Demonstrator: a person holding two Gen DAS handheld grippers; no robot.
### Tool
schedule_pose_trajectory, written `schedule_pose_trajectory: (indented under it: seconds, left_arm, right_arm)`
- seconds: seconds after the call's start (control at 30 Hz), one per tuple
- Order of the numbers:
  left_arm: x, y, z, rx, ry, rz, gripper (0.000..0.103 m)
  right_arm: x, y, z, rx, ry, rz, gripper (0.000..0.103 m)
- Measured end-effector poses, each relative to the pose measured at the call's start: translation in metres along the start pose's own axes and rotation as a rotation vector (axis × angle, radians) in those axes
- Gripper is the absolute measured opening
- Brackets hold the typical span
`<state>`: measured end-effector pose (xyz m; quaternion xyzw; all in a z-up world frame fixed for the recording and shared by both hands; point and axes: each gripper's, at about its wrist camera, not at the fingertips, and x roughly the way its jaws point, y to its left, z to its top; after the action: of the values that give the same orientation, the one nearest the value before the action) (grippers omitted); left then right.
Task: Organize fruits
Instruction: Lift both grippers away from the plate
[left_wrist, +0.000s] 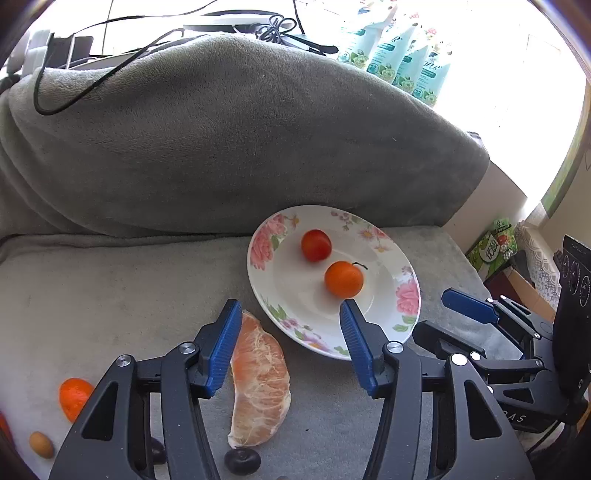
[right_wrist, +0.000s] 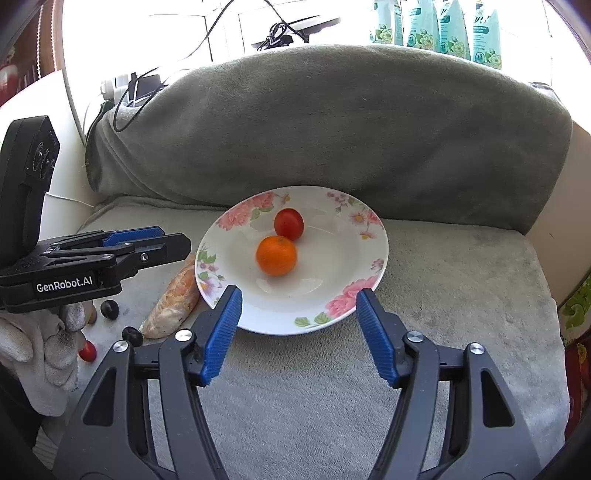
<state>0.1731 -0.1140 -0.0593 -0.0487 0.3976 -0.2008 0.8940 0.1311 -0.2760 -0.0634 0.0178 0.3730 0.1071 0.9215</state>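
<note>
A white floral plate (left_wrist: 388, 243) (right_wrist: 332, 206) sits on the grey cushion and holds a red cherry tomato (left_wrist: 316, 245) (right_wrist: 289, 223) and a small orange (left_wrist: 343, 279) (right_wrist: 276, 256). A peeled grapefruit segment (left_wrist: 260, 384) (right_wrist: 176, 301) lies on the cushion just left of the plate. My left gripper (left_wrist: 290, 308) is open and empty, its left finger over the segment's top and its right finger over the plate's near rim. My right gripper (right_wrist: 298, 295) is open and empty over the plate's near edge; it also shows in the left wrist view (left_wrist: 469, 306).
Loose fruit lies left of the plate: dark grapes (left_wrist: 242, 461) (right_wrist: 109, 309), an orange piece (left_wrist: 74, 397), a small tan fruit (left_wrist: 41, 445) and a red tomato (right_wrist: 88, 350). A grey blanket-covered backrest (left_wrist: 221, 140) rises behind. A gloved hand (right_wrist: 40, 354) holds the left gripper.
</note>
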Motion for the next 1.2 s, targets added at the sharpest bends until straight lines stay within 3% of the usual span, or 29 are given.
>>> schedule_pose_trajectory:
  seconds: [0.17,0.4,0.53,1.2]
  left_arm:
    - [-0.005,0.002,-0.001,-0.007,-0.013,0.008,0.07]
    - [-0.015,0.006,-0.002,-0.012,-0.027,0.011,0.073]
    - [-0.023,0.01,-0.003,-0.019,-0.039,0.007,0.073]
    - [-0.055,0.043,-0.023,-0.057,-0.062,0.026,0.073]
  right_arm:
    - [-0.005,0.0,-0.003,-0.001,-0.007,-0.018,0.078]
    - [-0.009,0.003,-0.003,0.001,-0.005,-0.02,0.081]
    - [-0.014,0.005,-0.003,0.013,-0.013,-0.016,0.099]
    - [-0.015,0.031,-0.002,0.003,0.023,0.06,0.1]
